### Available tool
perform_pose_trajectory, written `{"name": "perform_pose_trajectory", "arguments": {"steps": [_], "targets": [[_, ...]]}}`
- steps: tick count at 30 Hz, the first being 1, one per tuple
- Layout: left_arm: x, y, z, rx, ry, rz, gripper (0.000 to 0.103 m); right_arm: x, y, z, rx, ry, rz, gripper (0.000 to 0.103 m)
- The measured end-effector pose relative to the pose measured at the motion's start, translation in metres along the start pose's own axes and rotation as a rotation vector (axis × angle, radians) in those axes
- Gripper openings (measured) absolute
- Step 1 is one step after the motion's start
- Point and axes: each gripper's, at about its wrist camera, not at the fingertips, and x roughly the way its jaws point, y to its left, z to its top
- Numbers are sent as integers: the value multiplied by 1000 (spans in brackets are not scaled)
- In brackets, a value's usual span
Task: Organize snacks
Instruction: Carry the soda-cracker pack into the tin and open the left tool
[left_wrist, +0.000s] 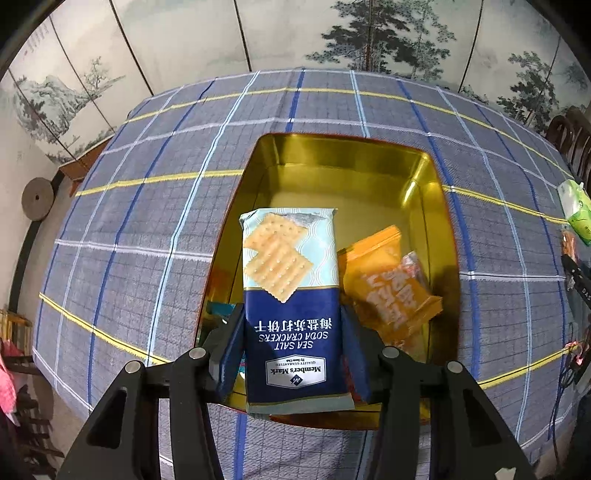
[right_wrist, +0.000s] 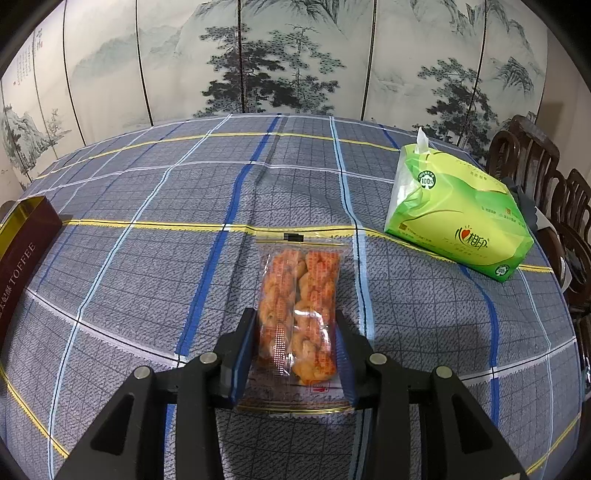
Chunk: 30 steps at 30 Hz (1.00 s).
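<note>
Slick foil could let the cracker pack (left_wrist: 291, 295) slide from the left tool (left_wrist: 291, 350) clamping it above the tin (left_wrist: 439, 206), while the right tool (right_wrist: 295, 350) pinching the twist-snack bag (right_wrist: 299, 306) might crush it.

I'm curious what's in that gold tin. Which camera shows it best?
The left wrist view: it looks down into the open tin, showing an orange packet inside. The right wrist view catches only its dark "TOFFEE" side wall at the left edge.
</note>
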Motion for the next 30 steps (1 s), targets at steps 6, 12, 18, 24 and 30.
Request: {"name": "perform_pose_trajectory", "arguments": {"steps": [6, 12, 18, 24, 30], "targets": [[10, 7, -5, -21, 19, -13, 45, -3, -2, -1, 11, 1, -4, 41], [10, 8, -4, -25, 20, -14, 49, -2, -1, 0, 22, 2, -19, 41], [8, 12, -3, -53, 12, -24, 53, -2, 0, 1, 28, 8, -30, 40], [2, 17, -4, -63, -9, -22, 62, -1, 4, 2, 27, 13, -43, 39], [-10, 18, -6, -66, -55, 2, 68, -1, 7, 2, 37, 18, -63, 39]]}}
